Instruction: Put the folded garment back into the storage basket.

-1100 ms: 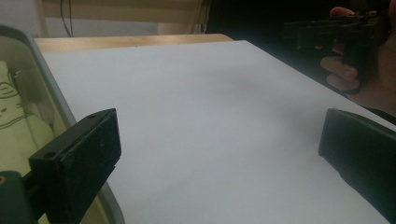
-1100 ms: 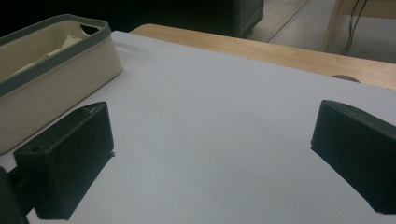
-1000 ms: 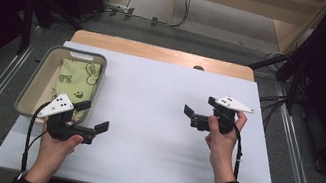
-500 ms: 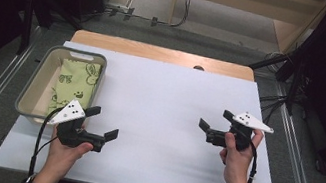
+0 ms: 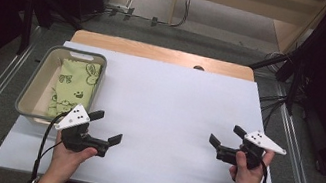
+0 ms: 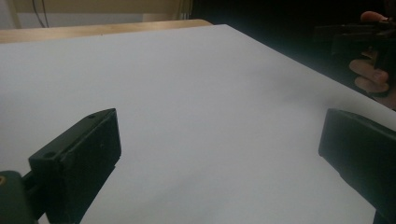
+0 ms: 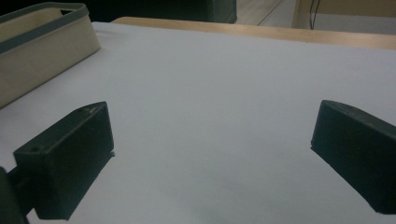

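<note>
A white table [image 5: 172,113] takes up most of the high view, with a strip of bare wood along its far edge. At the table's far left stands a beige basket [image 5: 39,81] with a grey rim, and inside it lies a folded green cloth [image 5: 74,87] printed with dark figures; its long axis runs from the near end of the basket to the far end. The basket's corner also shows at the upper left of the right gripper view. The cloth lies just beyond and slightly left of the left gripper [image 5: 106,130], which hovers beside the basket's near right corner with its jaws pointing rightward across the table, not toward the cloth. The right gripper [image 5: 225,139] sits well apart, near the table's right edge, pointing left toward the middle. The left hand is clearly the nearer one, so any reach for the cloth would probably fall to it, after a turn toward the basket. Both grippers stand wide apart in the jaws, holding nothing and touching nothing but air above the bare surface.
</note>
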`<state>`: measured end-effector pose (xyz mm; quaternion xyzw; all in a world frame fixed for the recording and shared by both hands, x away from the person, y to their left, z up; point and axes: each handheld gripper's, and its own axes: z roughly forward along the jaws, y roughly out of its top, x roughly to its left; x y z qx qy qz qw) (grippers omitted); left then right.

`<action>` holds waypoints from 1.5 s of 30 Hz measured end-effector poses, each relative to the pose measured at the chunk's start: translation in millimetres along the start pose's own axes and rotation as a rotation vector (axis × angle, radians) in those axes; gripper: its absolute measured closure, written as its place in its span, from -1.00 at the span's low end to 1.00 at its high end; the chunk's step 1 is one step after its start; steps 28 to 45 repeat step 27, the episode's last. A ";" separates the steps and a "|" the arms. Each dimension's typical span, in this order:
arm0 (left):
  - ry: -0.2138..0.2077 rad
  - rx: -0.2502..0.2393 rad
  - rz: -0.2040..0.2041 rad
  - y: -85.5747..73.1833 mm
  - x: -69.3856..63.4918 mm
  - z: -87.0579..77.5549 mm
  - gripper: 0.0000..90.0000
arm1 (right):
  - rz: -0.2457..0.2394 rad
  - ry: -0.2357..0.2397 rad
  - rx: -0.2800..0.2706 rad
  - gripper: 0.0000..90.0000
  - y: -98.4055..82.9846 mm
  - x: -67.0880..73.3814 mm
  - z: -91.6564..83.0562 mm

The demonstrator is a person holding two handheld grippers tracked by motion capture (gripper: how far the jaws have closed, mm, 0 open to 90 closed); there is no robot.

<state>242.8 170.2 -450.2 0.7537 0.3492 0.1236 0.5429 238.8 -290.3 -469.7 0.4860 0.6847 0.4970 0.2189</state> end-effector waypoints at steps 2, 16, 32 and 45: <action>-0.001 0.000 -0.001 -2.7 -0.9 0.7 -1.00 | 0.001 0.001 0.001 -1.00 -8.2 -1.1 -5.2; 0.027 -0.003 0.017 -12.8 -4.5 -2.8 -1.00 | -0.012 -0.033 0.021 -1.00 -38.9 2.3 -37.2; 0.029 -0.002 0.021 -13.9 0.3 0.4 -1.00 | -0.003 -0.034 0.004 -1.00 -38.1 -1.9 -38.1; 0.029 -0.002 0.021 -13.9 0.3 0.4 -1.00 | -0.003 -0.034 0.004 -1.00 -38.1 -1.9 -38.1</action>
